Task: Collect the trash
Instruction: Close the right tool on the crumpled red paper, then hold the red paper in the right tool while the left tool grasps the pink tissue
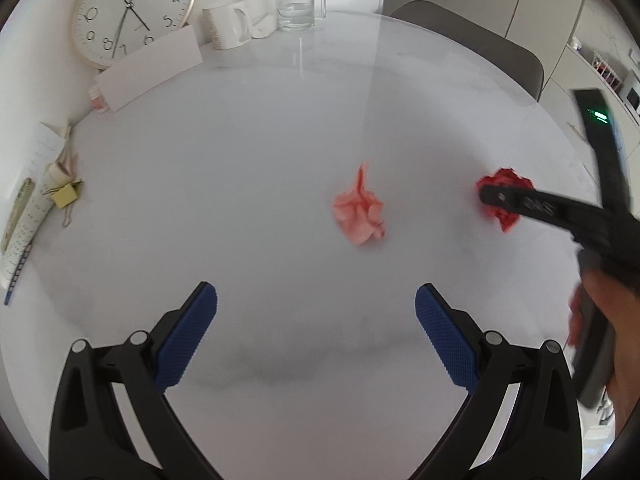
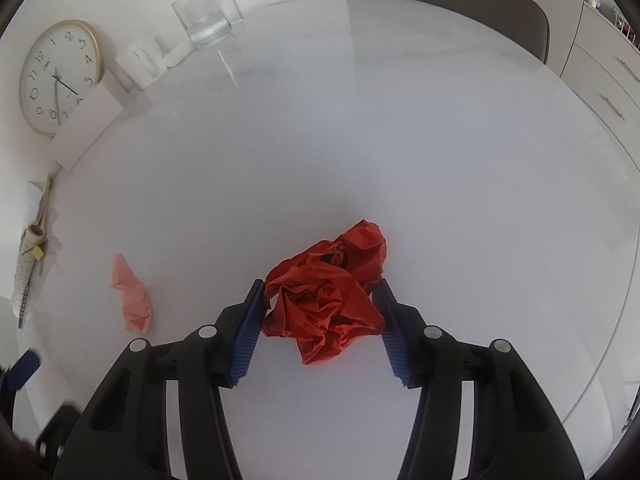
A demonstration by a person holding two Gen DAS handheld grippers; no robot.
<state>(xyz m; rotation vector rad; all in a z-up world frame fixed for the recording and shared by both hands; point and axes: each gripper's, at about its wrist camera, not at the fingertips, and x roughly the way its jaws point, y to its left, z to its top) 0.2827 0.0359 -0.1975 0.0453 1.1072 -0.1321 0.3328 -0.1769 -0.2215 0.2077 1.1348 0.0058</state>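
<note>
A crumpled red paper ball lies on the white round table. My right gripper has its blue pads on both sides of it and touching it. The same red ball shows in the left wrist view, partly hidden by the right gripper's black finger. A crumpled pink paper lies mid-table, ahead of my left gripper, which is open and empty. The pink paper lies left of the right gripper.
A wall clock, a white card, a white mug and a glass mug stand at the table's far edge. Papers, a yellow clip and a pen lie at the left. A grey chair stands behind.
</note>
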